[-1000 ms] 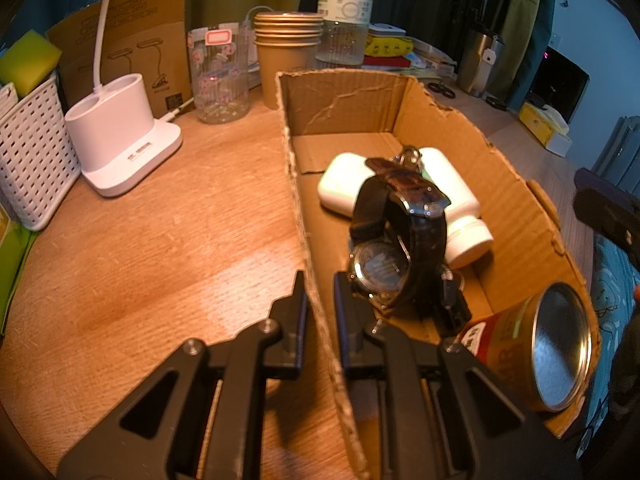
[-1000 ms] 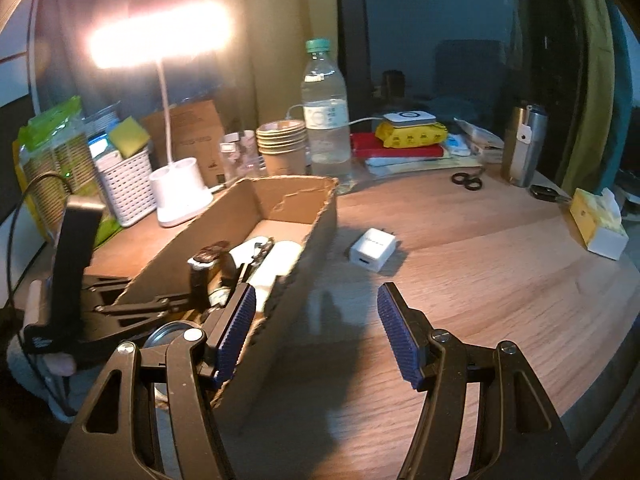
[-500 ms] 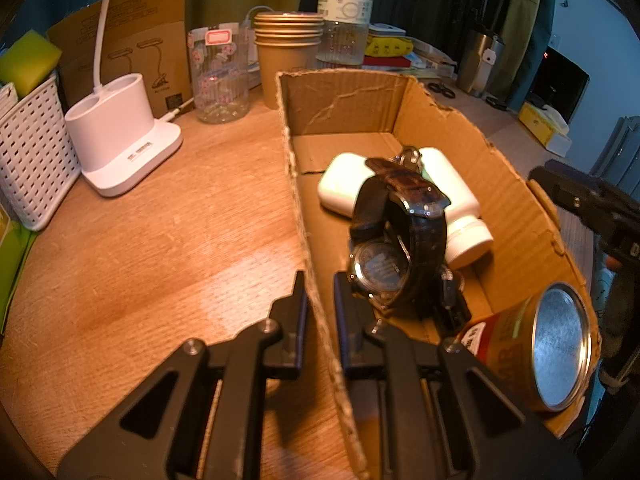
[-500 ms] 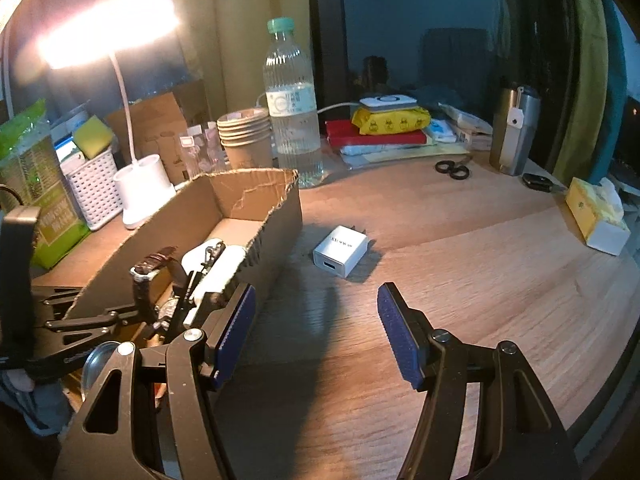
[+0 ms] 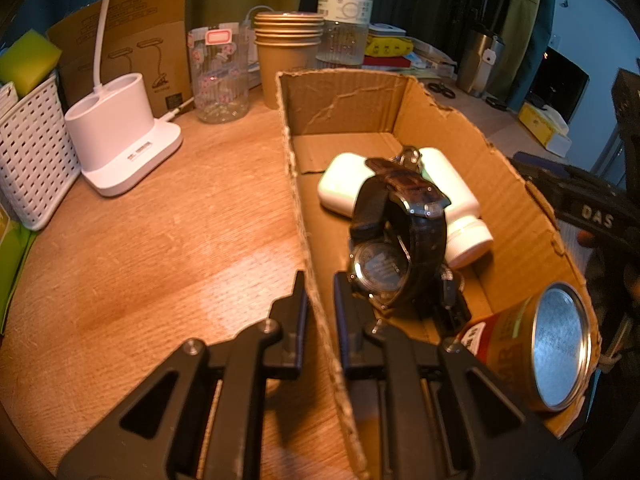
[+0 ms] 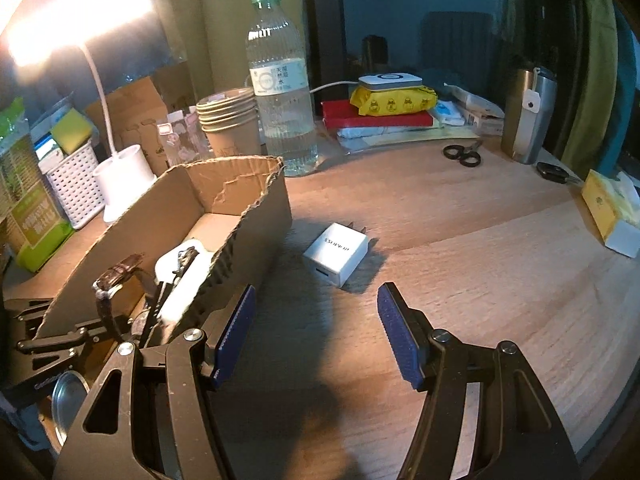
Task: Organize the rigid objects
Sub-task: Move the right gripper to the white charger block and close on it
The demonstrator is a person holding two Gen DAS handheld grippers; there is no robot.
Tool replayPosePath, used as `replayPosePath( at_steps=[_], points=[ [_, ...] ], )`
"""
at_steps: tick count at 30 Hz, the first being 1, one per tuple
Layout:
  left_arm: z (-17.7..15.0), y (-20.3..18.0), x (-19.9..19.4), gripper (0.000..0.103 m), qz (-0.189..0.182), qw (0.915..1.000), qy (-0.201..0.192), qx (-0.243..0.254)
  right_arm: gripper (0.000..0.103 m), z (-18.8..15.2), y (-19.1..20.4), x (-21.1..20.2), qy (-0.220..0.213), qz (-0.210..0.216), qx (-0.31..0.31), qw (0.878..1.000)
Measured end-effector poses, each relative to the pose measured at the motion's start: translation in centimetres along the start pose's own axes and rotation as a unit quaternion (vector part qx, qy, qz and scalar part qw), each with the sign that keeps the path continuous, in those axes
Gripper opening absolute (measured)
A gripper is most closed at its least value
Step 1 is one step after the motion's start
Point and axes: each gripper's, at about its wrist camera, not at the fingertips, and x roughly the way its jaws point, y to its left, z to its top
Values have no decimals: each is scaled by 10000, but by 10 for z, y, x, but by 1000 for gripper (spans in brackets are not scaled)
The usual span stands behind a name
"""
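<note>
A cardboard box (image 5: 516, 196) holds a dark wristwatch (image 5: 400, 232), a white case (image 5: 340, 188), a white bottle (image 5: 460, 208) and a tin can (image 5: 552, 344) on its side. My left gripper (image 5: 320, 300) is shut on the box's left wall, one finger on each side. My right gripper (image 6: 316, 320) is open and empty, just right of the box (image 6: 256, 208). A white charger plug (image 6: 336, 252) lies on the table ahead of it, between the line of the fingers.
A white lamp base (image 5: 120, 140), a white basket (image 5: 32, 152), a clear cup (image 5: 220, 72), stacked paper cups (image 5: 288, 52) and a water bottle (image 6: 280, 92) stand behind the box. Scissors (image 6: 462, 154), a steel tumbler (image 6: 528, 116) and a tissue box (image 6: 612, 216) lie to the right.
My right gripper has swung right and forward, so the charger plug now sits closer, centred ahead of the open fingers. The left gripper and the box have not moved.
</note>
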Motion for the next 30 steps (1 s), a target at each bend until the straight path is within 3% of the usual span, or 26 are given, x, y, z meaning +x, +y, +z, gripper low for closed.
replayPosePath(
  at_steps=[5,14,19,30],
  points=[
    [0,0,0,13,-3,10000,2,-2,67,6,-7,10,82,83,71,9999],
    [0,0,1,13,-6,10000,2,-6,67,14,-19,30,255,-137,32,9996],
    [0,0,0,13,-7,10000,1,-6,67,21,-20,42,335,60,43,9994],
    [0,0,0,13,-5,10000,1,-5,66,28,-22,62,489,66,96,9987]
  ],
)
